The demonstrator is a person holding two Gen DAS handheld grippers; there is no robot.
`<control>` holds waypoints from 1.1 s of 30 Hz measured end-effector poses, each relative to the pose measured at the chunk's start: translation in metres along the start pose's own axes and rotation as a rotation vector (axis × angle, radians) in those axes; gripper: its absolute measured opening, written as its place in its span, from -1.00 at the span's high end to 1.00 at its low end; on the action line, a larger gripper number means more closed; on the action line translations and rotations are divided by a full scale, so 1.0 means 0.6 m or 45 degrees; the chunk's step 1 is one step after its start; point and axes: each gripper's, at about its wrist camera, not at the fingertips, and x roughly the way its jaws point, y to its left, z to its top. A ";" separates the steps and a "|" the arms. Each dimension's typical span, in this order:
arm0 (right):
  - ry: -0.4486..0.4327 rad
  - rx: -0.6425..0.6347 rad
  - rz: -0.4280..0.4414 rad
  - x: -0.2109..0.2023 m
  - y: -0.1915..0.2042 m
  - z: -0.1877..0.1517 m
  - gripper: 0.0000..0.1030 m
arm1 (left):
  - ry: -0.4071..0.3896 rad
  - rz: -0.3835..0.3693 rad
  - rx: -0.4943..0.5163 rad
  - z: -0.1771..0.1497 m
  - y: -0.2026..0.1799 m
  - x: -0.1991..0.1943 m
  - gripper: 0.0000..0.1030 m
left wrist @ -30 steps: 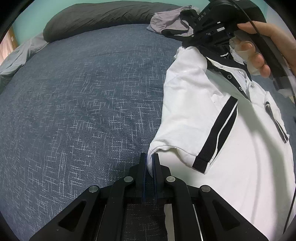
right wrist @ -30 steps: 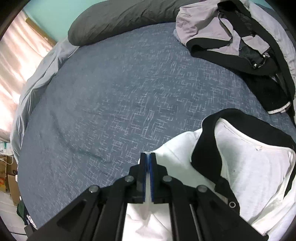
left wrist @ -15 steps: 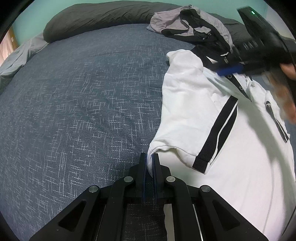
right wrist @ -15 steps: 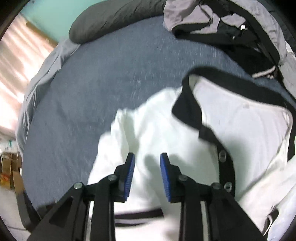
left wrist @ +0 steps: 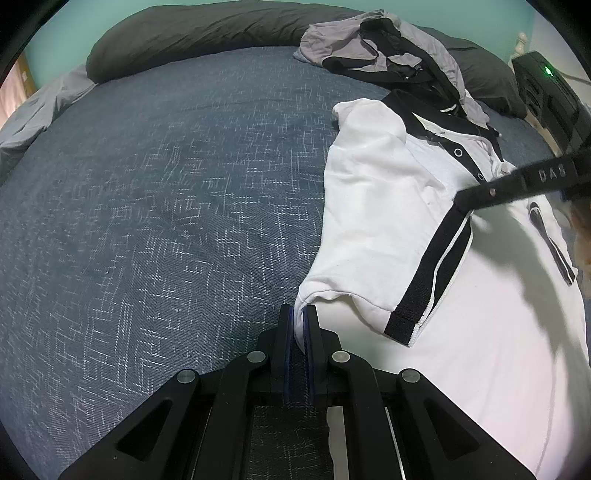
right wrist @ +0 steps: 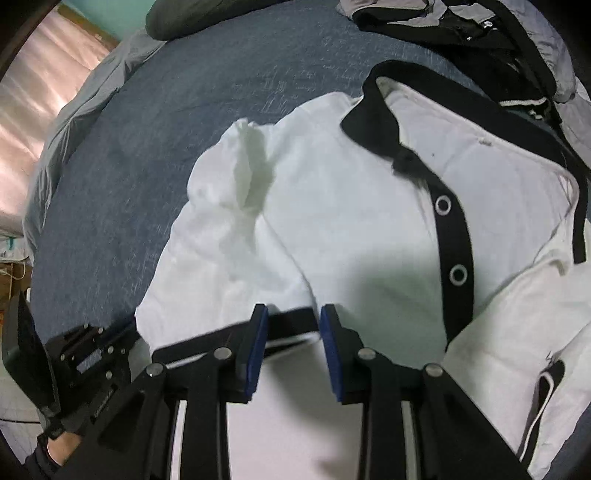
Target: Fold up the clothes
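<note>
A white polo shirt (left wrist: pixel 376 206) with black collar, placket and sleeve band lies on the blue bedspread (left wrist: pixel 166 192), its left sleeve folded in over the chest. My left gripper (left wrist: pixel 300 314) is shut on the shirt's side edge below the sleeve. My right gripper (right wrist: pixel 293 317) is open and empty, hovering over the shirt (right wrist: pixel 332 206) just behind the folded sleeve's black band. In the left wrist view the right gripper's finger (left wrist: pixel 517 184) reaches in from the right above the placket.
A grey and black garment pile (left wrist: pixel 391 55) lies beyond the collar, also in the right wrist view (right wrist: pixel 480 33). A dark pillow (left wrist: pixel 207 33) lines the far edge. A pale sheet (right wrist: pixel 74 122) and curtain are at the left.
My right gripper let go of the shirt's shoulder, opened, and drew back over the chest. The sleeve now lies folded in. My left gripper stayed shut on the side edge.
</note>
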 end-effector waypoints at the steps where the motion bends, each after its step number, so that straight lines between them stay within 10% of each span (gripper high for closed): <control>1: -0.003 -0.001 0.001 0.000 -0.001 -0.003 0.46 | 0.000 0.001 0.001 0.000 0.000 0.000 0.88; 6: -0.038 0.027 0.046 -0.010 -0.009 -0.014 0.92 | 0.000 -0.001 -0.002 -0.002 -0.001 -0.002 0.88; 33: -0.094 0.249 0.112 -0.034 -0.038 -0.076 0.95 | 0.001 -0.242 -0.101 0.013 0.041 -0.056 0.86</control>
